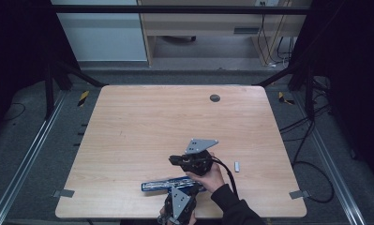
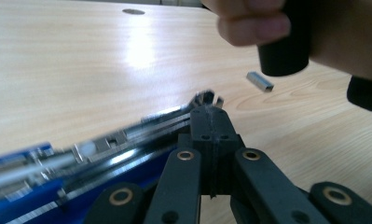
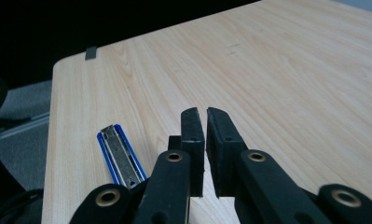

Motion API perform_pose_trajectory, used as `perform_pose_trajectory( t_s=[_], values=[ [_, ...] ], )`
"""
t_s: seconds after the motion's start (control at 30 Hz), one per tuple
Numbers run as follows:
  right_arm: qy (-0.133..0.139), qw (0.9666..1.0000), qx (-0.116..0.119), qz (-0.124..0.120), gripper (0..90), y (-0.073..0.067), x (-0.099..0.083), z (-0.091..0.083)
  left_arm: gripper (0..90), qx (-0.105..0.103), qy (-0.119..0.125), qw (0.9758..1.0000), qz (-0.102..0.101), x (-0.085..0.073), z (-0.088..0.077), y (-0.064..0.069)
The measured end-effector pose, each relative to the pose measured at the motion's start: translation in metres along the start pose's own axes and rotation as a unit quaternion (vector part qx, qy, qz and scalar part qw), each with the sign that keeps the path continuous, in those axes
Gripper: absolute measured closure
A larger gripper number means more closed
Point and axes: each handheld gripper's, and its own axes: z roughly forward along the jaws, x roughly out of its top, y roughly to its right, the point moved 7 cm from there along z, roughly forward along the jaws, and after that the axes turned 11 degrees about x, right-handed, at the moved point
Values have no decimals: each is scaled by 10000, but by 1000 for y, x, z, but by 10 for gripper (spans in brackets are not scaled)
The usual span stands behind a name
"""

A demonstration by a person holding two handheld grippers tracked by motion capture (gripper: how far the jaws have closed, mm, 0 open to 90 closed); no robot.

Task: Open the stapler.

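Lying flat, stapler (image 1: 168, 184) runs left-right across table (image 1: 142, 122).

Count check for you, operator:
- Tabletop (image 1: 142, 122): one, wooden.
- Stapler (image 1: 163, 184): one, blue, opened out flat.
- Staple strip (image 1: 237, 166): one, small, grey, lying loose on tabletop.
- Grippers: two in your hands; left gripper (image 1: 179, 200), right gripper (image 1: 175, 160).
- Jaws: two per gripper, four total.
- Grey three-cornered plates: two, one atop each gripper.
- Round dark disc (image 1: 214, 98) at far edge of tabletop: one.
- Grey corner brackets at near edge of tabletop: two, one each side.
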Motion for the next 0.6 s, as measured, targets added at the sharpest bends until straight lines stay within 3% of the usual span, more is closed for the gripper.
perform_pose_trajectory(
  t_s=[0.1, 0.3, 0.37, 0.4, 0.43, 0.47, 0.5, 0.6],
  values=[
    [191, 9995, -253, 0, 836, 4, 2, -13, 900, -167, 24, 9998, -42, 13, -3, -5],
    [478, 9959, -755, 100, 776, 13, 5, -40, 825, -332, 61, 9990, 299, 41, -6, -21],
    [519, 9951, -831, 98, 768, 15, 5, -45, 798, -317, 54, 9989, 355, 45, -6, -24],
    [567, 9936, -969, 106, 757, 17, 4, -54, 782, -316, 53, 9985, 437, 56, -6, -30],
    [584, 9931, -1005, 119, 748, 18, 3, -57, 771, -316, 53, 9985, 437, 56, -6, -30],
    [631, 9925, -1042, 141, 734, 19, 3, -62, 746, -304, 64, 9981, 530, 67, -5, -36],
    [631, 9925, -1042, 141, 734, 19, 3, -62, 737, -304, 64, 9981, 530, 67, -5, -36],
    [734, 9894, -1246, 159, 707, 21, 2, -77, 685, -298, 61, 9968, 740, 86, -4, -48]
  ],
)
